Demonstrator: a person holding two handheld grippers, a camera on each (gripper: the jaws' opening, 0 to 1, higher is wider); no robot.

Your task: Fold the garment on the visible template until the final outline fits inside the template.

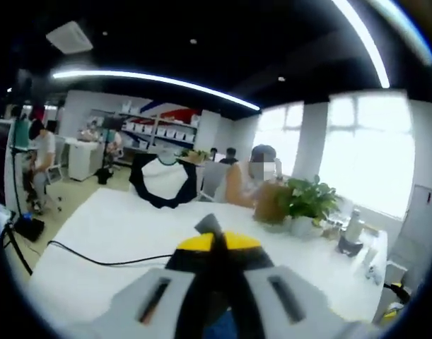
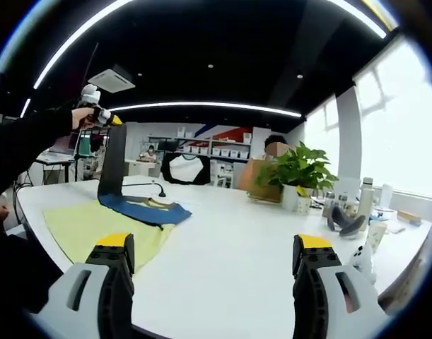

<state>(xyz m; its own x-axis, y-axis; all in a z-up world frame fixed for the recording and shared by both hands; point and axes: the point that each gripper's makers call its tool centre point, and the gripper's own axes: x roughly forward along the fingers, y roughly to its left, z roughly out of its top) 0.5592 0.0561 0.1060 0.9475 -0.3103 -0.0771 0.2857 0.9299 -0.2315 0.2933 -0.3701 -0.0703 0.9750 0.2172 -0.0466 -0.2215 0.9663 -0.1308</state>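
The left gripper [image 2: 106, 119], jaws clamped on the garment [image 2: 134, 201], held one dark edge high above a white table [image 2: 258, 247] while the rest trailed onto the yellow template [image 2: 88, 229]. The right gripper [image 2: 214, 265] hovered with jaws wide apart, holding nothing, near a potted plant [image 2: 298, 169].

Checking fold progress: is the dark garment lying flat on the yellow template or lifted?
Lifted at one end. The left gripper holds the garment up above the table; its lower end rests on the yellow template.
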